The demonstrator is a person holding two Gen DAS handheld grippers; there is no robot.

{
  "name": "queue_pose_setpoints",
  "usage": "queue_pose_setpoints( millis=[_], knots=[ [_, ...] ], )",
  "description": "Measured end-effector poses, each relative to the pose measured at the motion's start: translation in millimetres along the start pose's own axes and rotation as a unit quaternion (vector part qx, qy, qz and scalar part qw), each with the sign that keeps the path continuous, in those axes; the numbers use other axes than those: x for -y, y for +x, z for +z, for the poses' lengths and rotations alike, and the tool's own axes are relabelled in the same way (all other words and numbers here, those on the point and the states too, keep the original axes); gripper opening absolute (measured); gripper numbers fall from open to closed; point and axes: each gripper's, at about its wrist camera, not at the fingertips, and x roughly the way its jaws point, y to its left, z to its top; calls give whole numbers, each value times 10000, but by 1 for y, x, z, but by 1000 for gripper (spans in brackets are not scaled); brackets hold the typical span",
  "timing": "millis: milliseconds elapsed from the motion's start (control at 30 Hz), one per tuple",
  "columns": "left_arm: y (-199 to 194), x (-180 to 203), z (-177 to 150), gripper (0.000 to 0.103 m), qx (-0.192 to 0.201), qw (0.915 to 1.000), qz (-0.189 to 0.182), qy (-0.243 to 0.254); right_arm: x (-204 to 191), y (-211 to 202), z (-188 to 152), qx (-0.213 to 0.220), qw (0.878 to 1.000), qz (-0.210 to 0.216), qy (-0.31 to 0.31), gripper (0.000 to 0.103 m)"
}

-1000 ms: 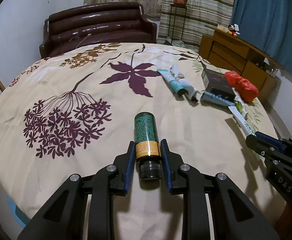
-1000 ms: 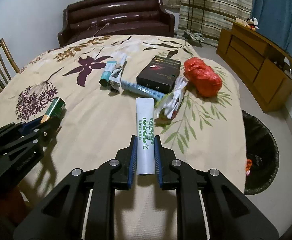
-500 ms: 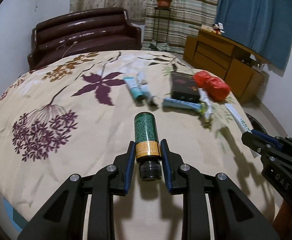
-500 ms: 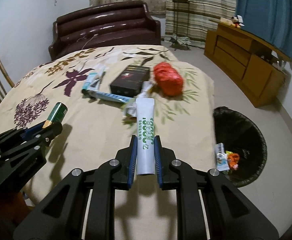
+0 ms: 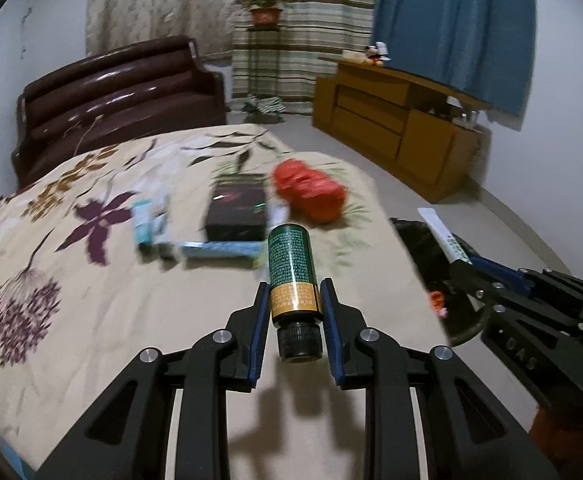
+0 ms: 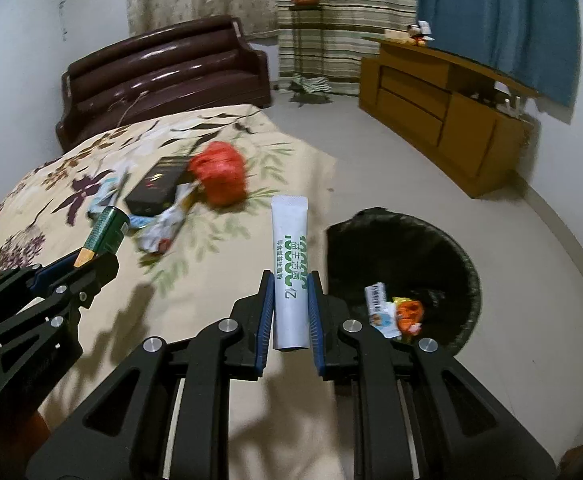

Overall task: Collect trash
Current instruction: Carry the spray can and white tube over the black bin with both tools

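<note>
Left wrist view: my left gripper (image 5: 294, 312) pinches a green bottle (image 5: 292, 271) between its blue pads, black cap toward me, base pointing to 12 o'clock.
Table at 9 o'clock: a floral tablecloth (image 5: 91, 288) covers the table, and everything on it is motion-blurred.
Tubes at 10 o'clock: teal tubes (image 5: 150, 222) lie just left of a black box (image 5: 237, 212), with a light blue tube (image 5: 221, 249) lying across in front of the box.
Red bag at 12 o'clock: a crumpled red bag (image 5: 311, 192) sits on the cloth just right of the box.
Right side at 3 o'clock: my right gripper (image 5: 465, 266) shows past the table edge, clamped on a white tube (image 5: 443, 236) whose tail points to 11 o'clock.
Right wrist view: at 9 o'clock my left gripper (image 6: 87, 260) comes in with the green bottle (image 6: 107, 232) tilted up to 1 o'clock, over the cloth (image 6: 195, 280).
Leftover trash at 11 o'clock: black box (image 6: 157, 190), crumpled wrapper (image 6: 163, 228) and red bag (image 6: 221, 178) lie close together on the table.
Centre: my right gripper (image 6: 290, 312) squeezes the white tube (image 6: 290, 264) on both flat sides, the tube upright along the fingers, over the table's near edge.
Bin at 3 o'clock: a black-lined trash bin (image 6: 451, 256) stands on the floor just right of the tube, with a few wrappers (image 6: 391, 312) inside.
</note>
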Motion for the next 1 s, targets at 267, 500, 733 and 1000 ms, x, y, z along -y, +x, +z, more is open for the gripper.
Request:
queue_pose_setpoints(
  millis=[267, 500, 733, 1000],
  knots=[
    [18, 41, 16, 26, 8, 9993, -261, 269, 43, 9, 3, 2, 9990, -286, 347, 17],
    [39, 71, 29, 26, -43, 9983, -362, 465, 72, 16, 6, -1, 9976, -434, 547, 17],
    [62, 94, 40, 26, -108, 9971, -403, 633, 96, 26, 10, 7, 9963, -521, 685, 17],
    [85, 111, 48, 26, -218, 9957, -417, 795, 116, 40, 14, -17, 9951, -554, 813, 17]
  ],
)
